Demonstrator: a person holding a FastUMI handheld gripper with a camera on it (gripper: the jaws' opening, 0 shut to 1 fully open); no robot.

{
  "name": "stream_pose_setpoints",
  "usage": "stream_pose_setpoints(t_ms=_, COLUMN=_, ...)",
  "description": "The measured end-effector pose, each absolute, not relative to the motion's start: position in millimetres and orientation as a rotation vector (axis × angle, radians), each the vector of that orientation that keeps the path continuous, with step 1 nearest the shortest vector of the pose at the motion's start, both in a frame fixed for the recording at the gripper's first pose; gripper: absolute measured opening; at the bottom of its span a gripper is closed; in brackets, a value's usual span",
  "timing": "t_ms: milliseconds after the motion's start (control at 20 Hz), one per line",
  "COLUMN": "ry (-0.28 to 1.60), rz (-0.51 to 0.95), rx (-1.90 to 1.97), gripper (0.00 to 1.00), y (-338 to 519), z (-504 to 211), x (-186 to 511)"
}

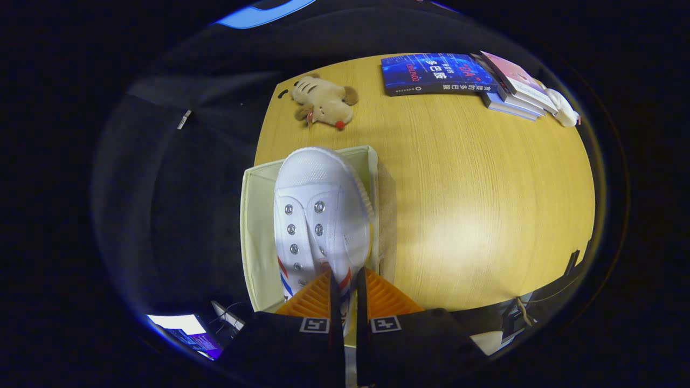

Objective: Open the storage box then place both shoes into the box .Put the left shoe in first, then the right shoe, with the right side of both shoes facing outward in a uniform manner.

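Observation:
A white canvas shoe [315,215] with metal eyelets and red and blue side stripes hangs toe-forward over the open cream storage box [253,237]. My gripper [345,280] is shut on the shoe, its two fingers pinching the upper near the heel opening. The shoe's toe reaches to the box's far wall. The box stands at the left edge of the wooden table [474,205]. The inside of the box under the shoe is hidden.
A plush toy [323,102] lies on the table beyond the box. A blue book [434,74] and a stack of books [515,86] lie at the far side, with a small white object [565,109] beside them. Right of the box the tabletop is bare wood.

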State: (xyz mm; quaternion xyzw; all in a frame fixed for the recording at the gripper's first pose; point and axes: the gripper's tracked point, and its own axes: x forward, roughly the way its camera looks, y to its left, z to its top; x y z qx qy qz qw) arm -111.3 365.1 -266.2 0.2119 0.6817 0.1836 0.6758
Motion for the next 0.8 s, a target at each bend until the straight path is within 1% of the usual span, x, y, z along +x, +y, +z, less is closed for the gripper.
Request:
stream_pose_setpoints(t_ms=350, ry=1.528, rz=0.445, rx=0.464, gripper=0.13, y=370, z=-264, x=-114)
stream_pose_setpoints(t_ms=500, ry=1.543, rz=0.419, rx=0.411, gripper=0.13, y=366, z=-279, x=-117)
stream_pose_setpoints(t_ms=600, ry=1.542, rz=0.445, rx=0.448, gripper=0.13, y=374, z=-277, x=-118)
stream_pose_setpoints(t_ms=650, ry=1.534, rz=0.466, rx=0.489, gripper=0.28, y=382, z=-270, x=-116)
stream_pose_setpoints(t_ms=700, ry=1.519, rz=0.477, rx=0.5, gripper=0.38, y=380, z=-265, x=-112)
stream_pose_setpoints(t_ms=800, ry=1.5, rz=0.512, rx=0.53, gripper=0.77, y=383, z=-254, x=-108)
